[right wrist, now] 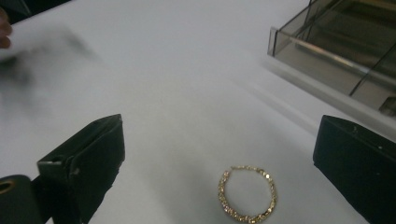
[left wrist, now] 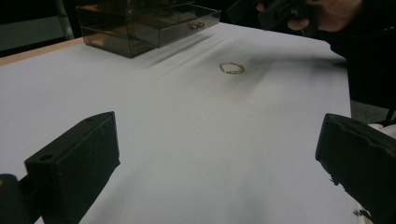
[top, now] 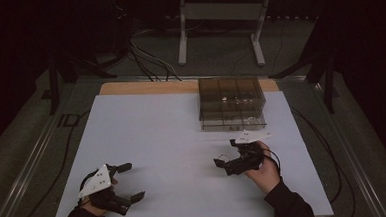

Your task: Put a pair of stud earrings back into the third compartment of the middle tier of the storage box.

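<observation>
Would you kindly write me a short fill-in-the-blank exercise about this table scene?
1. The gold bracelet lies on the white ____.
2. The right gripper has its jaws ____ above the bracelet.
3. The clear drawer box stands at the table's ____ edge.
4. The left gripper holds ____.

Missing words: table; open; far; nothing

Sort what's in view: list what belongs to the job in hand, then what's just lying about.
In the job:
gold bracelet
right gripper, open, nearest it
clear drawer box

Lying about:
white frame on the floor
cables behind the table
</observation>
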The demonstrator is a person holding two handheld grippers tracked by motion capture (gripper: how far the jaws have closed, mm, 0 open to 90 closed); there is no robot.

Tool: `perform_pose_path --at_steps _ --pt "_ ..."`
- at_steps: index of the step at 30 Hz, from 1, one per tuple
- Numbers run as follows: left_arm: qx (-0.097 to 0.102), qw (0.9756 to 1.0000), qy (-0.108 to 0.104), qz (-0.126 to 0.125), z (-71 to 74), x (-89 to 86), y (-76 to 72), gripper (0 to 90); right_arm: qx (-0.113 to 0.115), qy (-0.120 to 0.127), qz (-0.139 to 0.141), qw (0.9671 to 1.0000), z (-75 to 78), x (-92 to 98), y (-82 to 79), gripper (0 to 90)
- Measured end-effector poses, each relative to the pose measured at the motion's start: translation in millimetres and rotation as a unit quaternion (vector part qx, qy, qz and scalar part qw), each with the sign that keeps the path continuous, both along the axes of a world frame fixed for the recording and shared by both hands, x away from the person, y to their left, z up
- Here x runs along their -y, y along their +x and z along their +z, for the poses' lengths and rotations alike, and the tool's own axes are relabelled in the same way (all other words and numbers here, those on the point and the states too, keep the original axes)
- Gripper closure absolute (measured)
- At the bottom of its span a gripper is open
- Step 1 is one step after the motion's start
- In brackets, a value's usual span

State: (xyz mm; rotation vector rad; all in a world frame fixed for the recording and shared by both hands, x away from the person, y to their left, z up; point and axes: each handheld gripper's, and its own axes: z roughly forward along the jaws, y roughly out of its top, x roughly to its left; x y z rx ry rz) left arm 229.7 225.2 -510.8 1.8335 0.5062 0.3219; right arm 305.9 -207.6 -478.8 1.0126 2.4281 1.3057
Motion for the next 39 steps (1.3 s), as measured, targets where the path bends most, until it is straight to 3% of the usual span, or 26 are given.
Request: perform_pose_path --at_steps 10,16,18,22,34,39 --pt "-0.003 1.0000 0.000 0.001 -0.6 -0.3 0.5 0.6 -0.011 -0.009 -0.011 0.9998 -18.6 -2.3 -4.5 16.3" --pt "-0.003 1.0000 0.000 0.000 -0.6 0.1 0.4 0.6 -0.005 -0.032 -0.020 0.9993 -28.3 -4.3 -4.7 29.7" --pt "0.000 1.0000 0.001 0.000 -0.3 0.2 -0.1 0.6 0.001 -0.056 -0.011 0.9984 -31.2 -6.0 -4.6 38.9" --pt "-0.002 1.0000 0.001 0.000 -0.5 0.0 0.4 0.6 -0.002 -0.075 -0.009 0.9971 -35.5 -7.7 -3.2 51.9" --pt "-0.003 1.0000 0.001 -0.001 -0.6 0.4 0.5 0.6 -0.012 -0.110 0.006 0.9938 -44.9 -13.7 -3.6 73.6" --pt "-0.005 1.0000 0.002 0.001 -1.0 0.0 0.9 0.6 -0.005 -0.120 0.010 0.9928 -45.3 -14.0 -4.5 80.4"
